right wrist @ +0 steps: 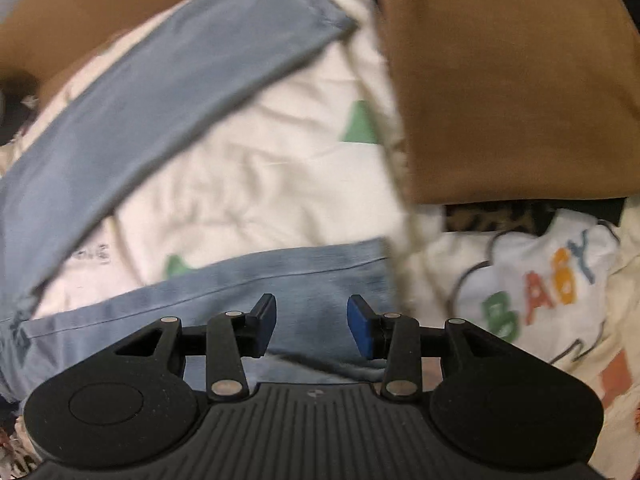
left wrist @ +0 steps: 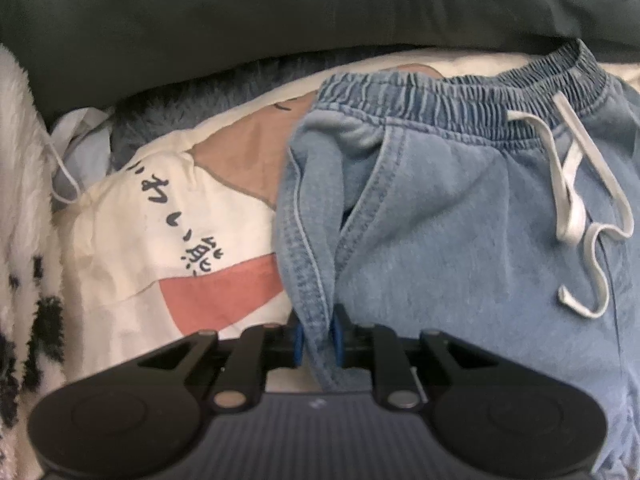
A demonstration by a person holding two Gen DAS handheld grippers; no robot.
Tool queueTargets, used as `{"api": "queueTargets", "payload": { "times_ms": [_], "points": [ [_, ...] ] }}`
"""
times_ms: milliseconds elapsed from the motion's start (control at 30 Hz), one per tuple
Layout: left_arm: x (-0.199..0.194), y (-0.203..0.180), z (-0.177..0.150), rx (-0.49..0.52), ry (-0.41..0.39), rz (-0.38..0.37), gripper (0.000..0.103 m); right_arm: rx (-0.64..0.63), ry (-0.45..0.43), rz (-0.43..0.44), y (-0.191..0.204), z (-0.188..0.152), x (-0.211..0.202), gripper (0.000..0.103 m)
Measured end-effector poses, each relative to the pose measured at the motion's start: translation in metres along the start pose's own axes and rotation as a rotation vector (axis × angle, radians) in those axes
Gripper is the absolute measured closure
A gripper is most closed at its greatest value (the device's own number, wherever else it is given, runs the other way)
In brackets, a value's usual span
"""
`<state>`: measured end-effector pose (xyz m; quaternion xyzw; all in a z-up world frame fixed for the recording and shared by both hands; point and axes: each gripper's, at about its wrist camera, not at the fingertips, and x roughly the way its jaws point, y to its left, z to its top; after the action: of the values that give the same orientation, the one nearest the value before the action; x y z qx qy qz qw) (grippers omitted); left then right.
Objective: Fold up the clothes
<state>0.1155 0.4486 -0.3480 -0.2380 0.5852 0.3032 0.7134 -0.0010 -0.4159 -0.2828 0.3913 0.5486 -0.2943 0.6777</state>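
Observation:
Light blue denim trousers [left wrist: 460,248] with an elastic waistband and a white drawstring [left wrist: 576,208] lie on a bed, waistband at the far side. My left gripper [left wrist: 318,338] is shut on the trousers' side seam edge near the pocket. In the right wrist view, my right gripper [right wrist: 312,322] is open just above a trouser leg [right wrist: 256,288] near its hem. A second leg [right wrist: 132,116] stretches diagonally toward the upper right.
A cream printed bedsheet [left wrist: 168,208] lies under the trousers. A dark pillow [left wrist: 280,20] sits at the far side. A fuzzy black-and-white blanket [left wrist: 24,240] is at the left. A brown cloth [right wrist: 512,88] and a white "BABY" garment [right wrist: 536,280] lie to the right.

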Motion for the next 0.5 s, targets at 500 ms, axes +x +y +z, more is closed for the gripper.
{"api": "queueTargets", "payload": {
  "times_ms": [500],
  "points": [
    [0.000,-0.013,0.015,0.099,0.084,-0.013,0.087,0.255,0.120,-0.052,0.010,-0.019,0.050,0.033]
  ]
}}
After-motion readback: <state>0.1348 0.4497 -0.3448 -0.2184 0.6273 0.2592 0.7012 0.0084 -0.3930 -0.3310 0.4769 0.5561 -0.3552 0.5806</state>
